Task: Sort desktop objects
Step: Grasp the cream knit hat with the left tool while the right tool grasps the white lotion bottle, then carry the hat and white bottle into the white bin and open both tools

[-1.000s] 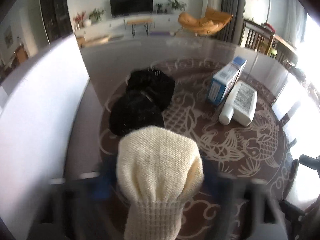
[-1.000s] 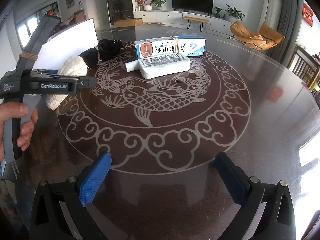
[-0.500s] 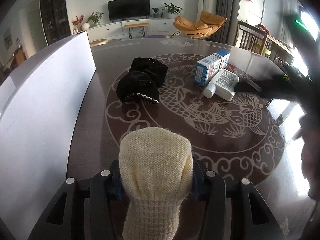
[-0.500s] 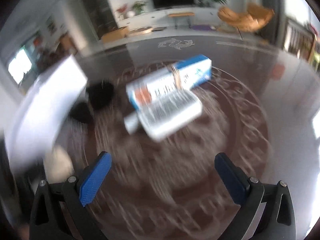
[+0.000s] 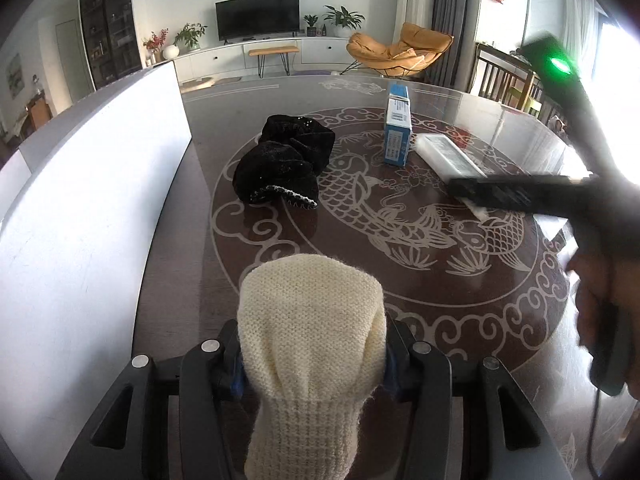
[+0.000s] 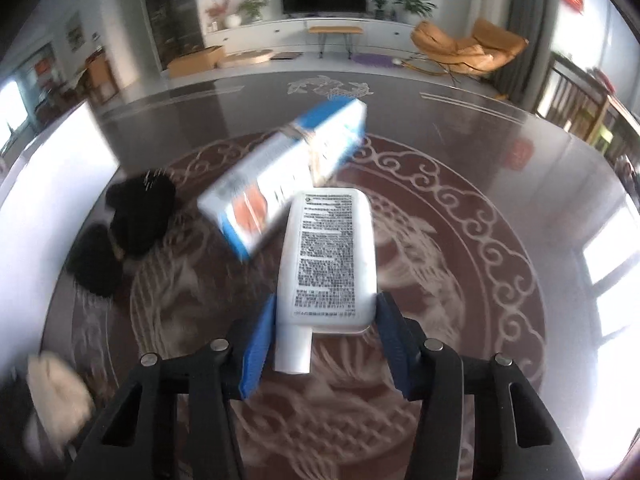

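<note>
Left wrist view: the left gripper [image 5: 314,364] is clamped on the cream knitted sock [image 5: 312,328], which stands up between the pads at the near edge of the table [image 5: 460,292]. The black socks [image 5: 286,168] lie farther off, left of centre; the right gripper's body crosses in from the right, over the white bottle [image 5: 444,152].

Right wrist view: the right gripper [image 6: 326,334] has its jaws closing, blue pads flanking the white bottle's shoulder, contact likely but blurred. The bottle's long axis runs straight away from the jaws, cap nearest. The blue box [image 6: 288,172] lies slantwise beyond.

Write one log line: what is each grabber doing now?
left gripper: holds cream sock | right gripper: jaws closing around white bottle
</note>
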### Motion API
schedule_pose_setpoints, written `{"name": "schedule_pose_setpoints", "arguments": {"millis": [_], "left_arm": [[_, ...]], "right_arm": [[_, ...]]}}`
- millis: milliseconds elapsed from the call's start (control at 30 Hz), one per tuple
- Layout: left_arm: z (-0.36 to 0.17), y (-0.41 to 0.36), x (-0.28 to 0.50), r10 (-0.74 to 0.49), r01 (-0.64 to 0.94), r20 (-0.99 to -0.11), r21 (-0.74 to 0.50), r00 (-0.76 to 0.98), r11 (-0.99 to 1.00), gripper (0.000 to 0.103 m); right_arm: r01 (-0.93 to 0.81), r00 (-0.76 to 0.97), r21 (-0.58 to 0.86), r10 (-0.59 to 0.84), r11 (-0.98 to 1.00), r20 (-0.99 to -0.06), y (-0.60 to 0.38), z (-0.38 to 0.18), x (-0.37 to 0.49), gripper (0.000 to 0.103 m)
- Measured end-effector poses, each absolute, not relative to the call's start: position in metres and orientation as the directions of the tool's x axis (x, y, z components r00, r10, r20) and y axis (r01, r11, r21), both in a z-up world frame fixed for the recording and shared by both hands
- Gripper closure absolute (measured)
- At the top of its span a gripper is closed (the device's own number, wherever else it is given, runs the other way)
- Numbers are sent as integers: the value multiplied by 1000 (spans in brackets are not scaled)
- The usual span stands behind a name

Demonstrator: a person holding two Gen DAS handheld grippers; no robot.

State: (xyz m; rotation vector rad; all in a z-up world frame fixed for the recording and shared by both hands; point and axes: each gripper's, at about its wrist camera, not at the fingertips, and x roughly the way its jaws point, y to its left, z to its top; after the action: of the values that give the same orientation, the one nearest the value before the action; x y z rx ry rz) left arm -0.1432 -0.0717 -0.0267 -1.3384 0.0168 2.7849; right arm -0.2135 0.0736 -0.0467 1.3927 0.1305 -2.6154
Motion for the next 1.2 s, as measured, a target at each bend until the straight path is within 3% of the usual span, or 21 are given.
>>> {"name": "schedule_pose_setpoints", "arguments": {"millis": [300,533,700,767,800,833,1200], "left_arm": [[-29,-72,-143,32,-52,-780,0,-625,-999,54],[-29,-72,-137,31,-51,-780,1,-625,-999,53],[-30,-72,-135,31,-53,-781,3,-624,-999,53],[-30,-72,-134,32,-53,-780,2,-625,-999,53],[-30,-72,-134,32,-53,-780,1,-625,-999,53],[-30,-72,-134,36,-54,-780,-2,-625,-999,54],[-24,-59,-60,179,-86,-752,-161,-635,-983,56]], "right_arm": [[344,-538,-15,-183,-939,-823,123,-50,-91,52],[352,-508,-7,-185,-936,-841,123,-52,-78,51],[384,-470,-13,-183,-923,-863,108,-52,-88,36],[388,-464,-14,-183,-922,-867,107,-51,-90,37],[389,-467,-14,-183,-921,-865,107,-49,-90,50],[390,-466,-12,-186,-921,-865,107,-49,-90,51],[403,-480,56,-263,-914,-837,118,-16,-69,51]]}}
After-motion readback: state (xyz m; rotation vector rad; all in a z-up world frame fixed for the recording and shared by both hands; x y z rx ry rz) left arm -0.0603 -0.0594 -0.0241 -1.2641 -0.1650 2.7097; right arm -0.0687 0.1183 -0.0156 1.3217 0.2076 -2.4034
